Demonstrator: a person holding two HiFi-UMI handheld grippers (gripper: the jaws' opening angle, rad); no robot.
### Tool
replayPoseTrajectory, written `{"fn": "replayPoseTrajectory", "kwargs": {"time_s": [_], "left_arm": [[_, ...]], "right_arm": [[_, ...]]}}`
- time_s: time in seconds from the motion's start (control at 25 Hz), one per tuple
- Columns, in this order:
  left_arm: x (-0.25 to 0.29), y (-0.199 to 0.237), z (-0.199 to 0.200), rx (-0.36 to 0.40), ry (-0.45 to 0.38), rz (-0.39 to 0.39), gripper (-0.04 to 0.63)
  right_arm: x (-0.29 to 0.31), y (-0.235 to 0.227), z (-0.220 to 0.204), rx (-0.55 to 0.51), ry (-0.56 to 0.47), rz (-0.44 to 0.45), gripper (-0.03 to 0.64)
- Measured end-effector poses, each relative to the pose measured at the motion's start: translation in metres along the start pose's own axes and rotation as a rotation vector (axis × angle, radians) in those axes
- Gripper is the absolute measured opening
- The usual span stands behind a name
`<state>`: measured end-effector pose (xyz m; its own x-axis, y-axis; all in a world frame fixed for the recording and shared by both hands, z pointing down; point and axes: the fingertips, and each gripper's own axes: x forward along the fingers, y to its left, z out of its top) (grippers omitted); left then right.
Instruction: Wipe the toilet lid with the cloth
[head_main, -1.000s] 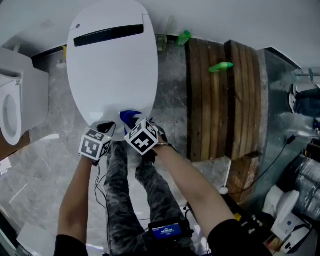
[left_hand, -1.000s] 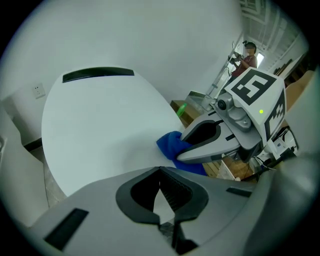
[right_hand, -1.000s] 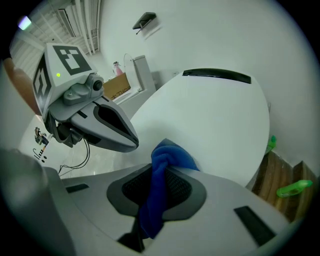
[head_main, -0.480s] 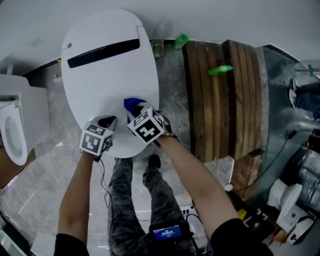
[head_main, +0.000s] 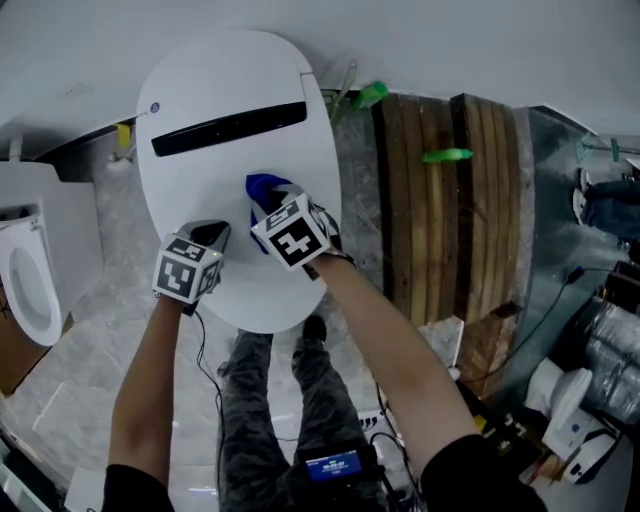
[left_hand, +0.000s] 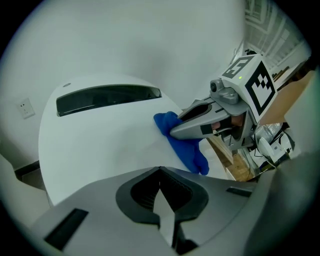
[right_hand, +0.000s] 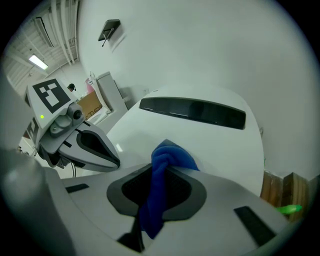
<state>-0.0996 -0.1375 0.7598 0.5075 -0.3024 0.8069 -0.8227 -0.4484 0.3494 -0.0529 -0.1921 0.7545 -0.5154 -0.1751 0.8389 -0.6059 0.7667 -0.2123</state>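
The white toilet lid (head_main: 215, 175) is closed, with a dark slot (head_main: 228, 129) near its back. My right gripper (head_main: 270, 212) is shut on a blue cloth (head_main: 263, 188), which is pressed on the middle-right of the lid. In the right gripper view the cloth (right_hand: 159, 172) hangs bunched between the jaws of the right gripper (right_hand: 152, 202). My left gripper (head_main: 211, 237) is shut and holds nothing, just left of the right one over the lid's front half. The left gripper view has the left gripper (left_hand: 162, 195) at the bottom and the cloth (left_hand: 184, 145) under the right gripper (left_hand: 172, 134).
A wooden slatted platform (head_main: 450, 210) stands right of the toilet, with a green object (head_main: 445, 156) on it and a green bottle (head_main: 371, 94) by the wall. Another white fixture (head_main: 35, 270) stands at the left. The person's legs (head_main: 280, 400) are below the lid's front edge; equipment (head_main: 590, 390) crowds the right.
Both grippers have moved from the lid's front edge toward its middle. The blue cloth has travelled with the right gripper across the lid.
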Motion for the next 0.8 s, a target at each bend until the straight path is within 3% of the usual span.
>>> {"fn": "replayPoseTrajectory", "kwargs": {"time_s": [0.44,0.8], "left_arm": [[-0.038,0.055,-0.016,-0.066,-0.030,0.035,0.011],[-0.061,0.047,-0.052,-0.105,-0.058,0.065,0.011]], "right_arm": [[0.037,0.036,0.056,-0.035,0.001,0.019,0.057],[0.042,0.085,0.036,-0.053,0.019,0.061,0.057]]}}
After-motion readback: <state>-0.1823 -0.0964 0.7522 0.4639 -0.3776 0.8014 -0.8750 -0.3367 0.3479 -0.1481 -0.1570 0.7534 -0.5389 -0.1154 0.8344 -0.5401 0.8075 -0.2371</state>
